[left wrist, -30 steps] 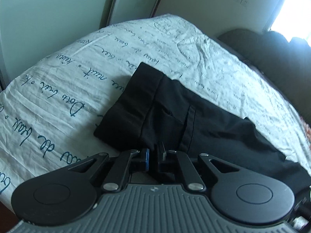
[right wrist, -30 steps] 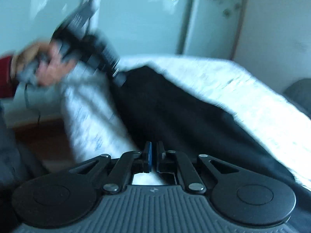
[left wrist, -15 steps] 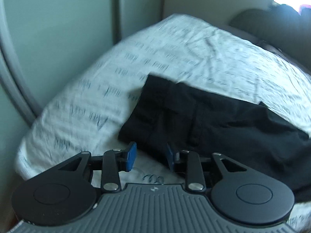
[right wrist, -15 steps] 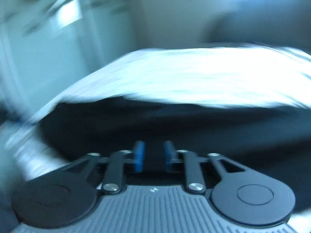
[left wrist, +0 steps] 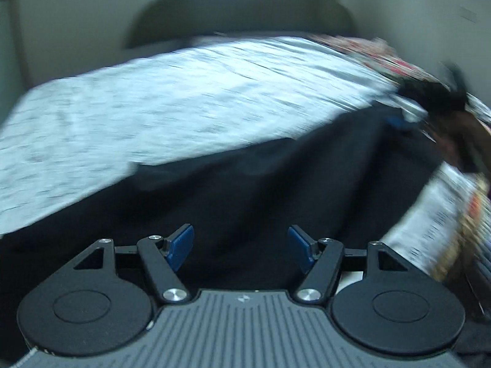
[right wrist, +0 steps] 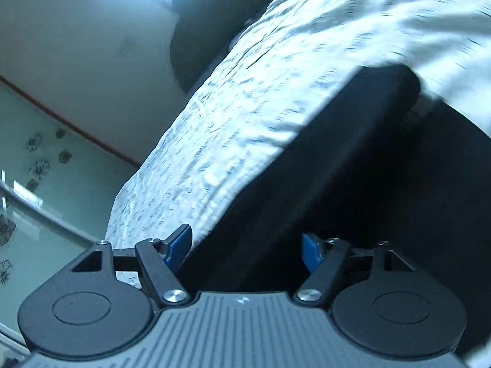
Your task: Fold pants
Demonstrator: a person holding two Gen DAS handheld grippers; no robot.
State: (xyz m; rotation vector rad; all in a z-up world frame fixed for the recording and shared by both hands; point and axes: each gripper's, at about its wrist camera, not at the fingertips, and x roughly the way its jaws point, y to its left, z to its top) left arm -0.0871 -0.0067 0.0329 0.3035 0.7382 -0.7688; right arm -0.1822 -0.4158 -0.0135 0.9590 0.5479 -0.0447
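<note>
The pants [left wrist: 260, 190] are black, matte, and lie flat on the bed [left wrist: 172, 113], spread as a long dark band across the sheet; in the left wrist view the cloth fills the lower middle of the frame, with soft creases running diagonally and one edge forming a stepped outline against the white. In the right wrist view the same pants [right wrist: 353, 184] run as a broad dark strip with a rounded end at the upper right; motion blur hides seams and pockets. The sheet is white with dark script printing, wrinkled. Left tool [left wrist: 242, 250]: jaws have just been opening and stand wide apart, blue pads clear of the cloth, nothing gripped; black fabric is seen beyond the gap. Right tool [right wrist: 247, 250]: jaws likewise have just been opening, wide apart, nothing gripped; the left pad sits over the sheet edge, the right over the pants. In the left view the other tool shows blurred at the far right, near the pants' far end, beside a multicoloured patterned cloth [left wrist: 383, 58]. A dark headboard [left wrist: 239, 12] stands behind the bed. A glossy door panel with flower motifs [right wrist: 40, 165] shows left in the right view.
</note>
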